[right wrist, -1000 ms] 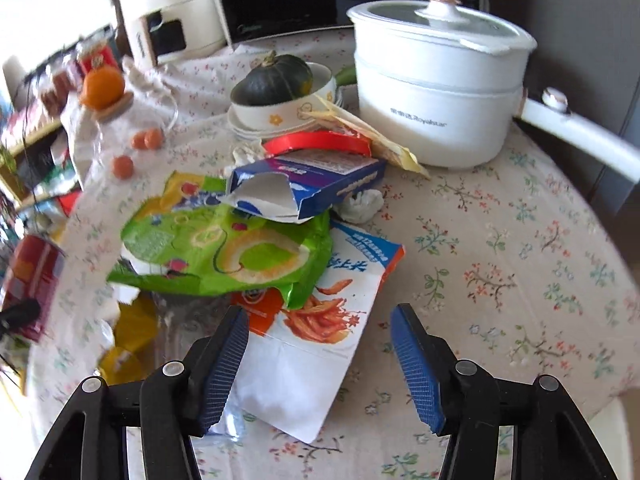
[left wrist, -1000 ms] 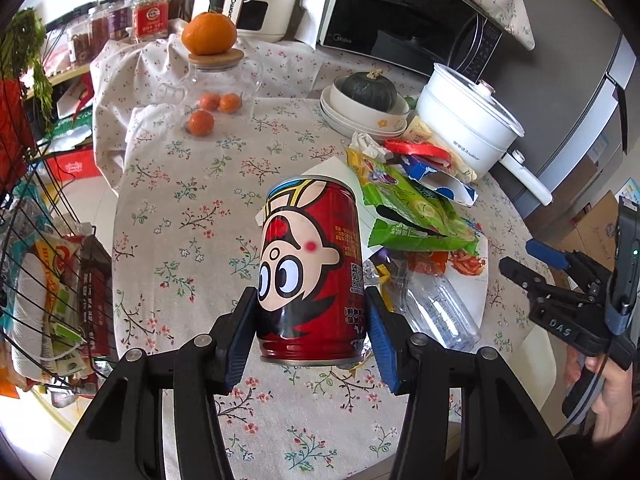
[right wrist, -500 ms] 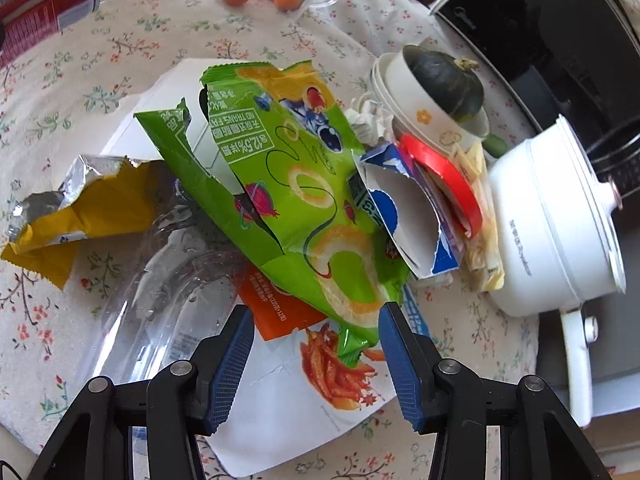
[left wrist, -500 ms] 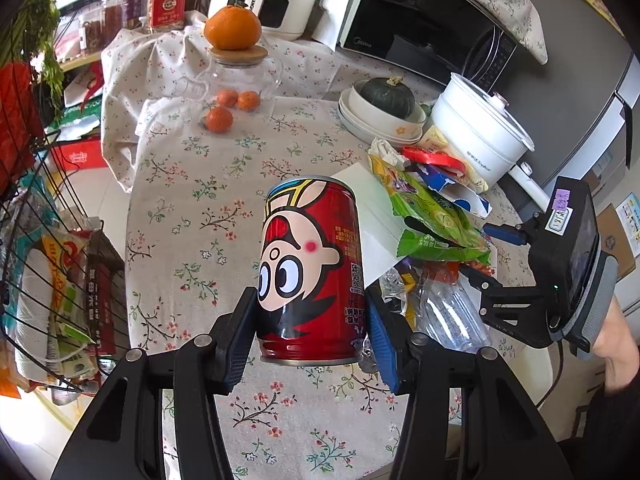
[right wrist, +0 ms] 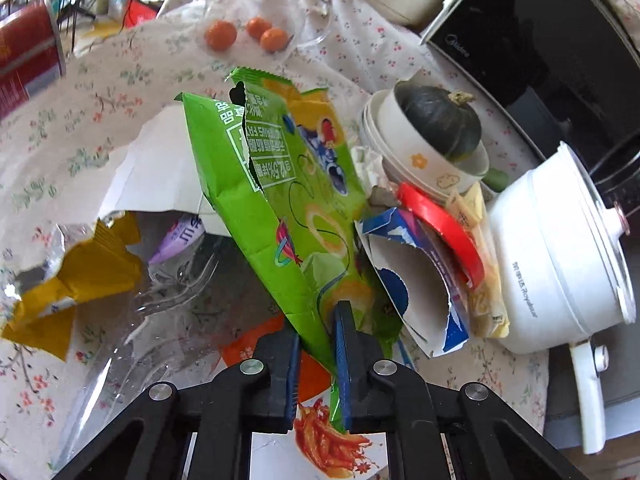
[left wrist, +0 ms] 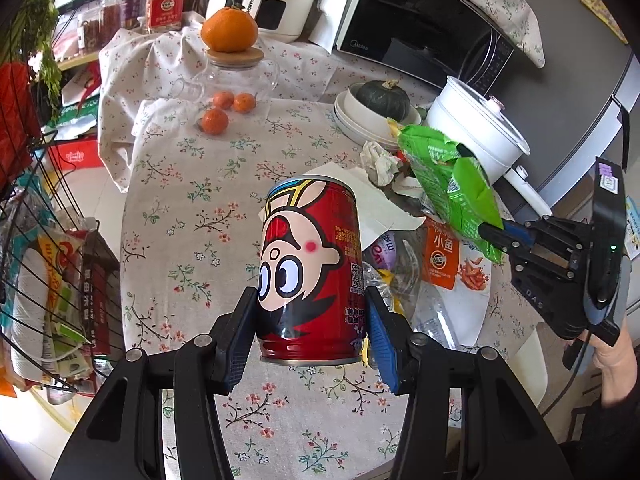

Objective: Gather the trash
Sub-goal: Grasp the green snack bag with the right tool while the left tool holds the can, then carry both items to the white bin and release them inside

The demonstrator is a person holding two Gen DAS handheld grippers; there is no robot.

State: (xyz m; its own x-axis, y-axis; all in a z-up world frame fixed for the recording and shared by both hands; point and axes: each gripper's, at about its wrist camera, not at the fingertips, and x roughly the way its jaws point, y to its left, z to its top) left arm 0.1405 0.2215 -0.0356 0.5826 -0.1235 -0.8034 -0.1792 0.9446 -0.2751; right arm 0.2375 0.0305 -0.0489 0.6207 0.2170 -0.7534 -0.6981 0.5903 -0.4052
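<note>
My left gripper (left wrist: pixel 310 312) is shut on a red cartoon can (left wrist: pixel 310 268) and holds it upright above the floral table. My right gripper (right wrist: pixel 318 332) is shut on the lower end of a torn green snack bag (right wrist: pixel 288 200), lifted off the trash pile; it also shows in the left wrist view (left wrist: pixel 452 184), held by the right gripper (left wrist: pixel 494 234). Under it lie an orange-and-white snack packet (right wrist: pixel 320 440), a crushed clear plastic bottle (right wrist: pixel 160 320), a yellow foil wrapper (right wrist: pixel 80 276), a torn blue carton (right wrist: pixel 404 268) and a red ring (right wrist: pixel 440 224).
A white pot (right wrist: pixel 560 248), a bowl stack with a dark squash (right wrist: pixel 436 128), a microwave (left wrist: pixel 420 28) and a glass jar with oranges (left wrist: pixel 232 76) stand at the back. A wire basket (left wrist: pixel 48 264) hangs left of the table. White paper (left wrist: pixel 380 204) lies mid-table.
My right gripper has closed on the green snack bag and lifted it off the pile. My left gripper still holds the can, nearly unmoved.
</note>
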